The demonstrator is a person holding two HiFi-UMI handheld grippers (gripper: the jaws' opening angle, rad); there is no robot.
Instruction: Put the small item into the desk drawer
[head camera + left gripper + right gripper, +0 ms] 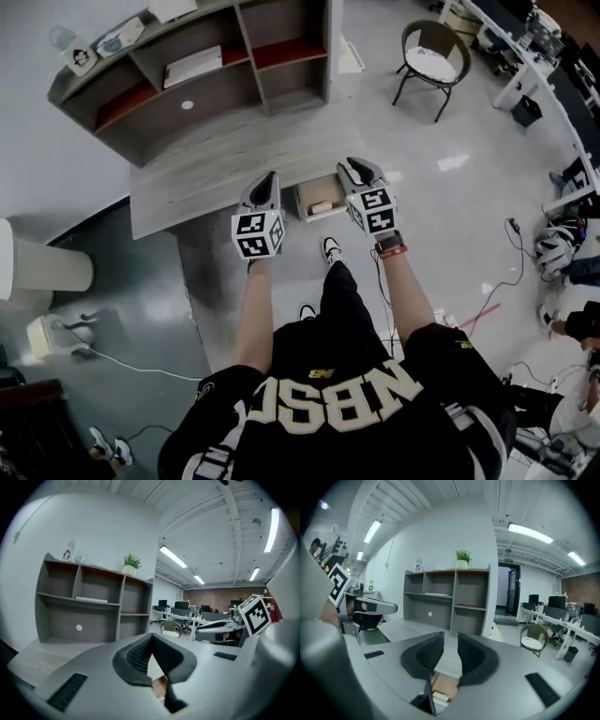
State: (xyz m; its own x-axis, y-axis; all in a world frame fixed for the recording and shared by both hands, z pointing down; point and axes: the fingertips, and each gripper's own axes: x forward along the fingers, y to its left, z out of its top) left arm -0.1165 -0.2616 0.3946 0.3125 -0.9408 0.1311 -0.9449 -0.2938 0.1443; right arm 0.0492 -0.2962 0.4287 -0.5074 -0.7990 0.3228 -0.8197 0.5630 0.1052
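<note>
The desk drawer stands pulled out from the grey desk, just below its front edge. A small pale item lies inside it. In the right gripper view the same item rests on the drawer's brown floor, seen below the jaws. My right gripper hovers over the drawer's right side, open, a narrow gap and nothing between its pads. My left gripper is over the desk edge left of the drawer, its tips meeting, shut and holding nothing.
A grey shelf unit with red-lined compartments stands on the back of the desk. A round chair stands to the far right. Cables run over the floor at right. A white cylinder stands at left.
</note>
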